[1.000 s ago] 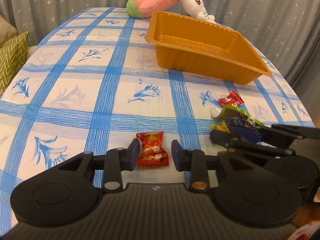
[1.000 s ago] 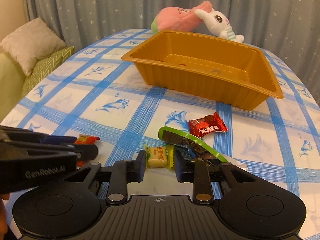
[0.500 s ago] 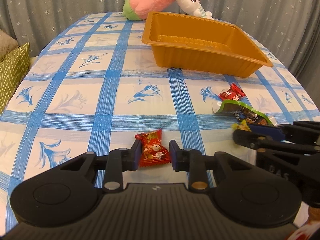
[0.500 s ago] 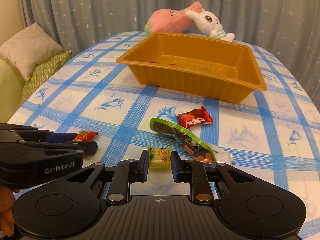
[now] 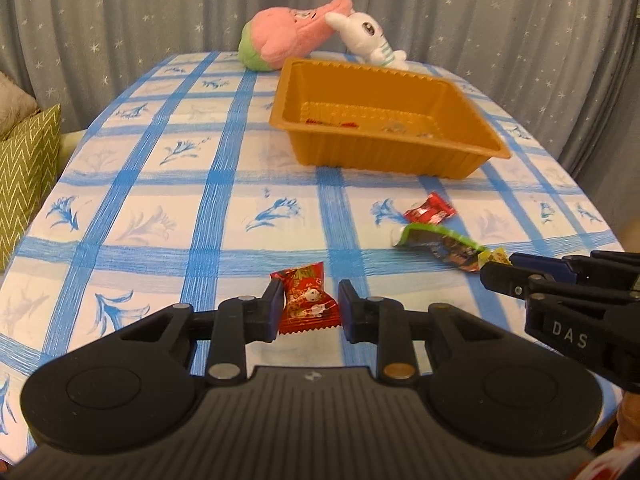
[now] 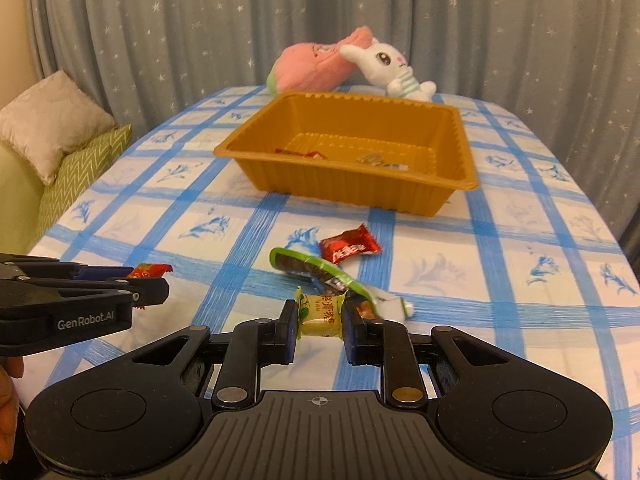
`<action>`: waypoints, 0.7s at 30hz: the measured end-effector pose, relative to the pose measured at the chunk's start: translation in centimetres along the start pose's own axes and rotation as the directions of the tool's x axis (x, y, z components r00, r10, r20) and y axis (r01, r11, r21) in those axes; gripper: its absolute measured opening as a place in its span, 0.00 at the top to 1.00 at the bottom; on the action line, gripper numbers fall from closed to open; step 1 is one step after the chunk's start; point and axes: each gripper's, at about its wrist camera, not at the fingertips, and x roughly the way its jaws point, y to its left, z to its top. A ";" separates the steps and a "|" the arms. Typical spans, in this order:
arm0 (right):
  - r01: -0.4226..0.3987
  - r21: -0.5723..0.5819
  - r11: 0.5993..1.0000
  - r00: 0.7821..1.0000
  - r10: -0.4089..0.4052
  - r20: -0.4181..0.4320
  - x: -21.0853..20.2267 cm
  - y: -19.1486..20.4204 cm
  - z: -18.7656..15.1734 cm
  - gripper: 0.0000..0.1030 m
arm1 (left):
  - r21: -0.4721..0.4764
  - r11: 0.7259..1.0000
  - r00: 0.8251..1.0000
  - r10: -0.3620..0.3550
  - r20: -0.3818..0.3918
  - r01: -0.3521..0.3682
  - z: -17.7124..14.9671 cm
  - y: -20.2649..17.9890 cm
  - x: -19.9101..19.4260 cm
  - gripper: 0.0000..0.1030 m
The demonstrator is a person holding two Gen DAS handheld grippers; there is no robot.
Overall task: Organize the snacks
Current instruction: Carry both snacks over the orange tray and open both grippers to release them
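Note:
My left gripper (image 5: 307, 309) is shut on a red candy (image 5: 306, 304) with a printed wrapper, lifted a little off the tablecloth. My right gripper (image 6: 320, 322) is shut on a yellow candy (image 6: 321, 315). In the left wrist view that right gripper (image 5: 498, 268) comes in from the right with the yellow candy (image 5: 494, 257) at its tip. The left gripper (image 6: 148, 284) and its red candy (image 6: 149, 270) show at the left of the right wrist view. On the cloth lie a red wrapped candy (image 6: 349, 247) and a green-edged snack packet (image 6: 320, 276). The orange tray (image 6: 460, 176) farther back holds a few wrappers.
The table (image 5: 160, 200) wears a blue-checked white cloth. A pink plush (image 5: 288, 36) and a white rabbit plush (image 5: 366, 36) lie behind the tray. Cushions (image 6: 60, 144) sit left of the table; a grey starred curtain hangs behind. A hand (image 6: 8, 412) shows at bottom left.
The left jaws closed onto the red candy. Both grippers rose from the cloth with their candies, and the tray's inside now shows more.

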 end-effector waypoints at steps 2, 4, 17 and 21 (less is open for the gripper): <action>0.005 0.002 1.000 1.000 -0.005 0.009 -0.6 -0.1 0.1 0.77 | 0.007 1.000 1.000 -0.006 0.012 0.006 0.2 -0.4 -0.5 0.75; 0.010 0.005 1.000 1.000 -0.010 0.019 -1.1 -0.3 0.2 0.77 | 0.012 1.000 1.000 -0.012 0.022 0.012 0.5 -0.8 -1.0 0.75; 0.034 0.025 0.999 0.997 -0.036 0.065 -4.0 -1.4 0.5 0.77 | 0.035 0.999 0.997 -0.037 0.066 0.035 1.6 -2.5 -3.2 0.75; 0.037 0.030 0.999 0.996 -0.039 0.075 -4.5 -1.6 0.6 0.77 | 0.044 0.998 0.996 -0.041 0.074 0.038 1.9 -2.9 -3.6 0.75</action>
